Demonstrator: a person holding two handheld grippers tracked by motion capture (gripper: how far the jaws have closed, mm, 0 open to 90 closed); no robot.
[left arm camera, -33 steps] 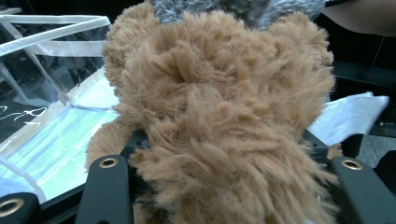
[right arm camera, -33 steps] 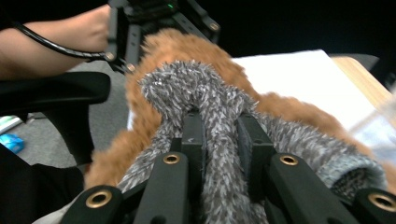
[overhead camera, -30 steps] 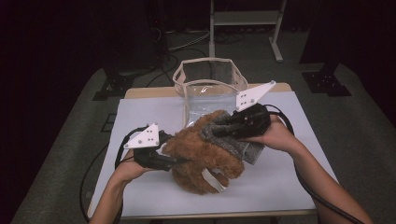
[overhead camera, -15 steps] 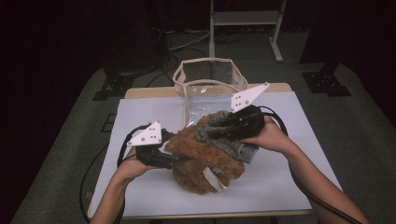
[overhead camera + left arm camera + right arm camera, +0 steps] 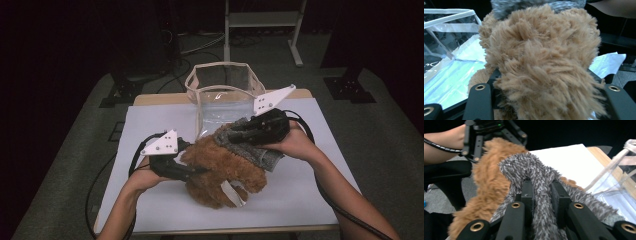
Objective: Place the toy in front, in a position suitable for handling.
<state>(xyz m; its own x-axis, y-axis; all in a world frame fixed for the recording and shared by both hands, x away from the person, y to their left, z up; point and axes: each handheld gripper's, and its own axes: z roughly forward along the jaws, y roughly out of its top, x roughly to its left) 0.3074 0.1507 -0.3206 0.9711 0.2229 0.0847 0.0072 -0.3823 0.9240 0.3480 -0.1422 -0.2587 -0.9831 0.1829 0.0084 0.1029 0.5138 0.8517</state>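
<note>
Status: brown fuzzy item (image 5: 225, 167) and grey fuzzy item (image 5: 250, 145) both sit mid-surface, just in front of the clear bag (image 5: 222, 97) at the far edge. Right gripper (image 5: 541, 190) has its jaws clamped on a fold of grey fur. Left gripper (image 5: 546, 87) jaws straddle and squeeze the brown pile. Judged: both picked, nothing bagged yet; loading remains.

Shaggy brown plush fabric (image 5: 225, 165), fuzzy grey knit cloth (image 5: 250, 147), glossy clear plastic bag (image 5: 220, 100), matt white table cover (image 5: 300, 190).
</note>
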